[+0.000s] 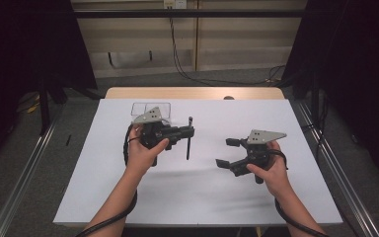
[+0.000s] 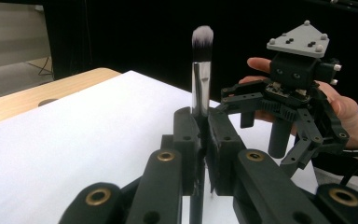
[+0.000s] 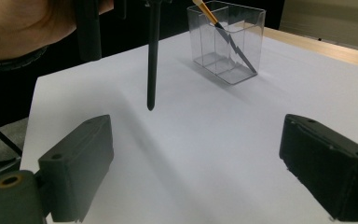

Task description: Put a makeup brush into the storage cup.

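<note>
The left gripper [image 1: 185, 132], left of centre in the high view, pinches a brush [image 2: 201, 70] by its handle, bristles up, with the handle tip hanging above the table [image 1: 202, 197]. The right gripper [image 1: 227, 152], right of centre, has its jaws spread with nothing between them. A clear holder [image 3: 227, 41] stands at the upper middle of the right gripper view. The grip sits on a thin handle, so the brush could swing or slip if the hand tilts fast. It may also hit the holder's rim.
</note>
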The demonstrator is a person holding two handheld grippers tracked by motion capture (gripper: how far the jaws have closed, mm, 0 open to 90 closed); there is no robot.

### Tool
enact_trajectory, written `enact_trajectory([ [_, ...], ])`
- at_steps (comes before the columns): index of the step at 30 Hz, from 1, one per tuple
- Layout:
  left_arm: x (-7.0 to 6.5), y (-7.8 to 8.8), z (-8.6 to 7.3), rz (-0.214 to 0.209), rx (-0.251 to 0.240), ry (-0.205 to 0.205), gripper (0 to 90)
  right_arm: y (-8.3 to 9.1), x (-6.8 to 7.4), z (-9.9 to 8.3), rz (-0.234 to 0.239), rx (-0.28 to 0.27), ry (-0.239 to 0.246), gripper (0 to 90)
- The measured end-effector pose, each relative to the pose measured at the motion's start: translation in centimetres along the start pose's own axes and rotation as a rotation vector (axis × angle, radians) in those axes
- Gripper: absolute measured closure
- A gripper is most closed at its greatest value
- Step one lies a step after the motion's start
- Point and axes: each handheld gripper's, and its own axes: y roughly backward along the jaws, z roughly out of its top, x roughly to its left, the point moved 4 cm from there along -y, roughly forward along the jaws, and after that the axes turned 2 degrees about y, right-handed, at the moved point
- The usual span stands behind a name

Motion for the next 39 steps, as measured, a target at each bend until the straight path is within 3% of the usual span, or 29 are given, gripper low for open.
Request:
enact_trajectory([
  [39, 1.5, 2.2, 0.3, 0.071, -0.034, 0.001, 83.7, 3.8, -0.6, -2.9, -0.081, 0.047, 0.022, 6.8],
])
